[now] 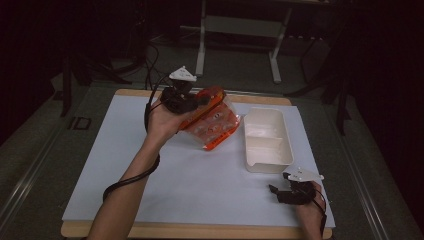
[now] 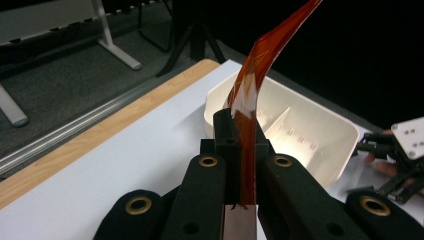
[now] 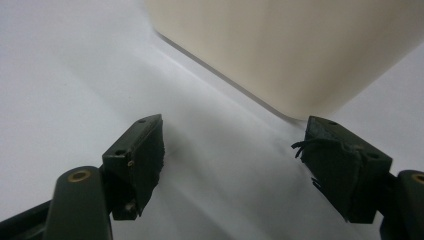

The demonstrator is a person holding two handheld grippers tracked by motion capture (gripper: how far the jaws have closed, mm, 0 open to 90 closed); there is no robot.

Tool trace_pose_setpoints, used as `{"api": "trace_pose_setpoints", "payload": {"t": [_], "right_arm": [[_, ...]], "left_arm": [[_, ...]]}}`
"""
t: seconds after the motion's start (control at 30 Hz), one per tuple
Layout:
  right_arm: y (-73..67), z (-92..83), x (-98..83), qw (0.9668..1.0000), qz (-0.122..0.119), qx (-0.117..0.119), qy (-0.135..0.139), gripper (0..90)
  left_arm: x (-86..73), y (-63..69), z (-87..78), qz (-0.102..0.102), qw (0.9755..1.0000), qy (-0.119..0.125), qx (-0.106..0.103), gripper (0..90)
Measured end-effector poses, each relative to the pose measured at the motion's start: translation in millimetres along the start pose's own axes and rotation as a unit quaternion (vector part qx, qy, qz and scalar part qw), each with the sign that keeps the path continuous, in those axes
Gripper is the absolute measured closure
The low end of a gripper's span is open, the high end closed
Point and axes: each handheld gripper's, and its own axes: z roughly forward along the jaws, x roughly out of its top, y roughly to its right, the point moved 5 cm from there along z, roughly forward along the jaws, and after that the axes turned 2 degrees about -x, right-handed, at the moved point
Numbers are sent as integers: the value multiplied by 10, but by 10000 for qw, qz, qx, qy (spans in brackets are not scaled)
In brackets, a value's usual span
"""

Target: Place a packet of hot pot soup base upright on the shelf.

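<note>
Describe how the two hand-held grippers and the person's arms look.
Both the left hand-held gripper and the right hand-held gripper are black, each topped by a grey three-cornered plate. Brass-coloured rivets mark the jaw links. A black cable trails along each forearm. The forearms show no sleeves.

A wooden-edged counter [image 1: 200, 231] stood covered by a white sheet [image 1: 200, 180]. On the sheet, toward the right, sat a cream plastic tray [image 1: 248, 150] with a divider splitting it into compartments. The counter itself stood on grey floor [image 1: 40, 150].
</note>
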Motion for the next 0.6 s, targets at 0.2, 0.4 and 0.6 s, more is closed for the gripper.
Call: {"api": "trace_pose_setpoints", "payload": {"t": [0.2,0.4,0.6], "right_arm": [[0,-2,0,10000,10,-3,5,246],[0,-2,0,10000,5,2,8,246],[-1,-2,0,10000,1,5,7,246]], "left_arm": [[94,30,82,8,9999,115,-24,900],[191,43,128,27,9999,146,37,900],[248,38,182,92,9999,92,111,900]]}}
